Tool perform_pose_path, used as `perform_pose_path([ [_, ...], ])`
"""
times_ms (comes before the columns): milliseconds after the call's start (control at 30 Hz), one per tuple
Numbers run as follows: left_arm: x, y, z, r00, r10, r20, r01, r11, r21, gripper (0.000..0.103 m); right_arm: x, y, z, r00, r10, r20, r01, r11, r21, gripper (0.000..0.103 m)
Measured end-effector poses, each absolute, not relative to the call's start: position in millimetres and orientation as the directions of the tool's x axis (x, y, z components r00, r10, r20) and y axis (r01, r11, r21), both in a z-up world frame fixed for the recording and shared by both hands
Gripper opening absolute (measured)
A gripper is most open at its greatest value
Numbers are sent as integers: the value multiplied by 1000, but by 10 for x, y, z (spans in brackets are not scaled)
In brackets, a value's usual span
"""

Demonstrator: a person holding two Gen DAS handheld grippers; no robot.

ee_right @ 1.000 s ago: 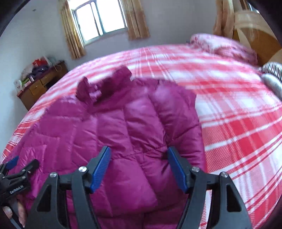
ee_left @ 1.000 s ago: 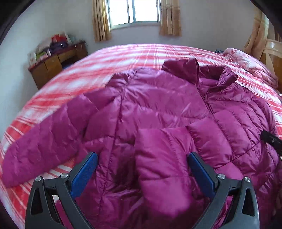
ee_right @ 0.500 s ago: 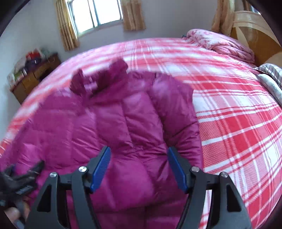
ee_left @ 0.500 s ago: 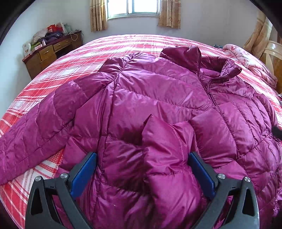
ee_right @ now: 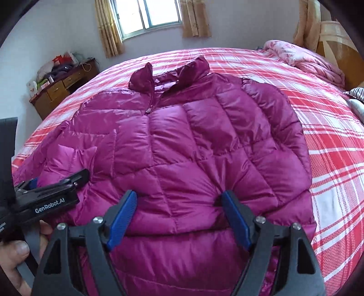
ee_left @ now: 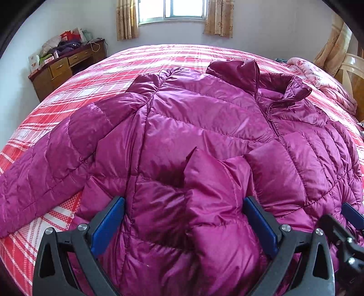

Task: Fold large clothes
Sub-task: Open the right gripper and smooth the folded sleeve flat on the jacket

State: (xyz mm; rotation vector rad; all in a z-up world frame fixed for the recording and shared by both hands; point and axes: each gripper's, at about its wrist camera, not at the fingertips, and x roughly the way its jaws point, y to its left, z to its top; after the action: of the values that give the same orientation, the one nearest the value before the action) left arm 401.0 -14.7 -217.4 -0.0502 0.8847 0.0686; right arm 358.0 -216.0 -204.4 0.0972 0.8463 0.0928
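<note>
A magenta quilted puffer jacket (ee_left: 204, 141) lies front up on the red plaid bed (ee_left: 95, 86), collar toward the window. Its left sleeve (ee_left: 45, 164) stretches out to the left. The other sleeve is folded in across the front, its cuff (ee_left: 213, 179) near the hem. My left gripper (ee_left: 184, 220) is open, its jaws on either side of that cuff and hem fabric. In the right wrist view the jacket (ee_right: 193, 136) fills the middle. My right gripper (ee_right: 179, 218) is open over the hem near the right side. The left gripper also shows in the right wrist view (ee_right: 52, 184).
A wooden desk (ee_left: 66, 68) with clutter stands at the far left wall. A pink quilt (ee_right: 304, 59) is bunched by the wooden headboard (ee_right: 336, 38) at the right. A striped pillow (ee_right: 357, 93) lies at the right edge. A window (ee_left: 173, 9) with curtains is behind.
Both grippers have moved in closer and lower over the jacket's hem. The jacket and its folded sleeve have settled flat. Both stay open.
</note>
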Motion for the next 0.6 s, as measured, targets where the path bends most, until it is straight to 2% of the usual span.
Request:
perform_pose_path([
  [267,4018,-152,-2171,632,42,-774,-79,997,-11,102,3631,-2020,-2074,641,28,-767,-44,999,0,87],
  [600,4021,-163,-2171,630,47,-775,-79,997,-4,102,3639,-1980,-2092,642,-8,-767,-35,999,-39,88],
])
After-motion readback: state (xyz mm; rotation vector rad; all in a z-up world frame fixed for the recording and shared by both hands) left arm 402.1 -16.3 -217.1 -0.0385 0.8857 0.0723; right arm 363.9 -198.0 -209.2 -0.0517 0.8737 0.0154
